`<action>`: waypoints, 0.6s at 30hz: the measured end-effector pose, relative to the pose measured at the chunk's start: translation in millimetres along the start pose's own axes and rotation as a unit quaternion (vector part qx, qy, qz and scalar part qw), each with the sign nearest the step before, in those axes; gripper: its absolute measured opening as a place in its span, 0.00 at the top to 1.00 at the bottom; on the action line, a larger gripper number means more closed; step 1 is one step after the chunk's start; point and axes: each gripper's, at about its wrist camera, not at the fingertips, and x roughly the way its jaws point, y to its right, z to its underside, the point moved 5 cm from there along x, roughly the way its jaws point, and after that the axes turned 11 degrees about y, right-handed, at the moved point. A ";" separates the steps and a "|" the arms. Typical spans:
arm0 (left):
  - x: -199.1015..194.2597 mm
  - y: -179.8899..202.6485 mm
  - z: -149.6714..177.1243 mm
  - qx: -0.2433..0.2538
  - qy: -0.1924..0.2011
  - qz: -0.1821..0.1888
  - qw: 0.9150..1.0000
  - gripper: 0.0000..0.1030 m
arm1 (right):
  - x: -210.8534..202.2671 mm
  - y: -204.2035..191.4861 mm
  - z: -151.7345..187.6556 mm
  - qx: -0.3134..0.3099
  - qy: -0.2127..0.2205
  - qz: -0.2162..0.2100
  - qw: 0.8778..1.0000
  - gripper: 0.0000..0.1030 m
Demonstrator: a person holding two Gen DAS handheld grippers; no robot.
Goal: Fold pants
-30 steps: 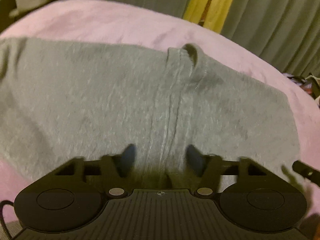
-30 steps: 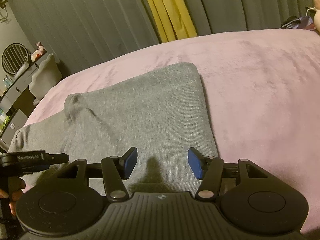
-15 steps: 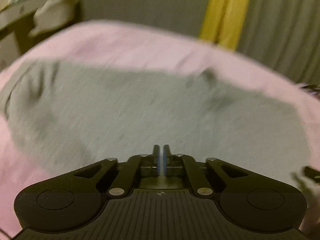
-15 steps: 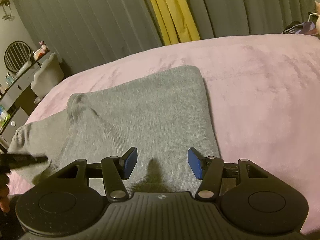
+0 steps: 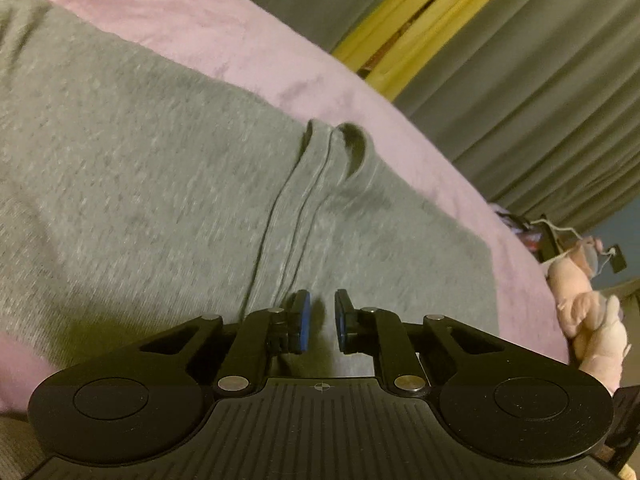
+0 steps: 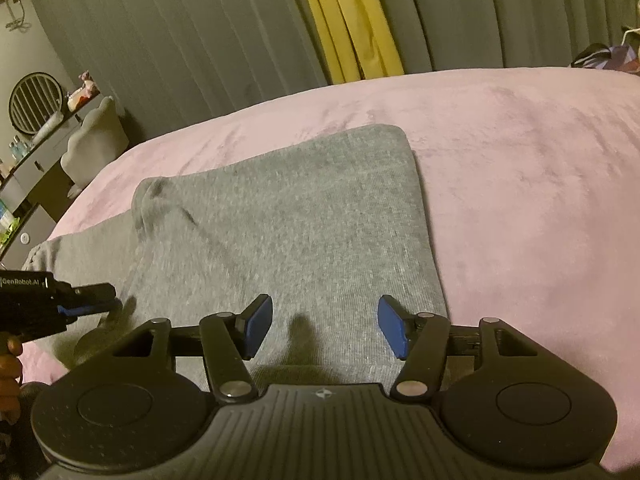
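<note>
- Clearly, the left gripper (image 5: 320, 316) has nothing in its jaws: they have just been closing and stand a narrow slit apart, hovering over the near edge of the pants (image 5: 160, 160).
- The right gripper (image 6: 324, 328) has its jaws spread wide and empty, over the pants' near edge toward their right side.
- The pants lie spread flat on the pink bed (image 5: 280, 60), grey knit; a raised seam ridge (image 5: 300, 200) runs from the left jaws to the pants' far edge, ending in a small open loop of cloth.
- The fabric looks light, soft and limp with a matte grip, so slipping seems unlikely; sagging and bunching are the likelier trouble.
- A sound hold, I judge, is a pinch on the near hem at both sides, taking every layer, since a grab on the top layer alone would peel it away.
- A plush toy (image 5: 592, 320) sits beyond the pants' right edge, well apart.
</note>
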 end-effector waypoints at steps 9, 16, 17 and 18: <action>-6.1 -9.0 3.8 -0.008 -0.022 -0.030 0.999 0.82 | -1.7 1.7 -0.6 0.006 0.001 -0.002 1.000 0.41; -5.1 -12.6 5.1 -0.017 -0.035 -0.028 0.999 0.75 | -0.7 0.6 -0.9 0.002 0.000 -0.002 1.000 0.40; -5.0 -11.4 5.5 -0.015 -0.035 -0.028 0.999 0.75 | -0.7 0.5 -0.9 0.003 -0.001 -0.002 1.000 0.40; -5.3 -11.0 5.6 -0.014 -0.035 -0.028 0.999 0.75 | -0.6 0.5 -0.8 0.002 -0.001 -0.002 1.000 0.40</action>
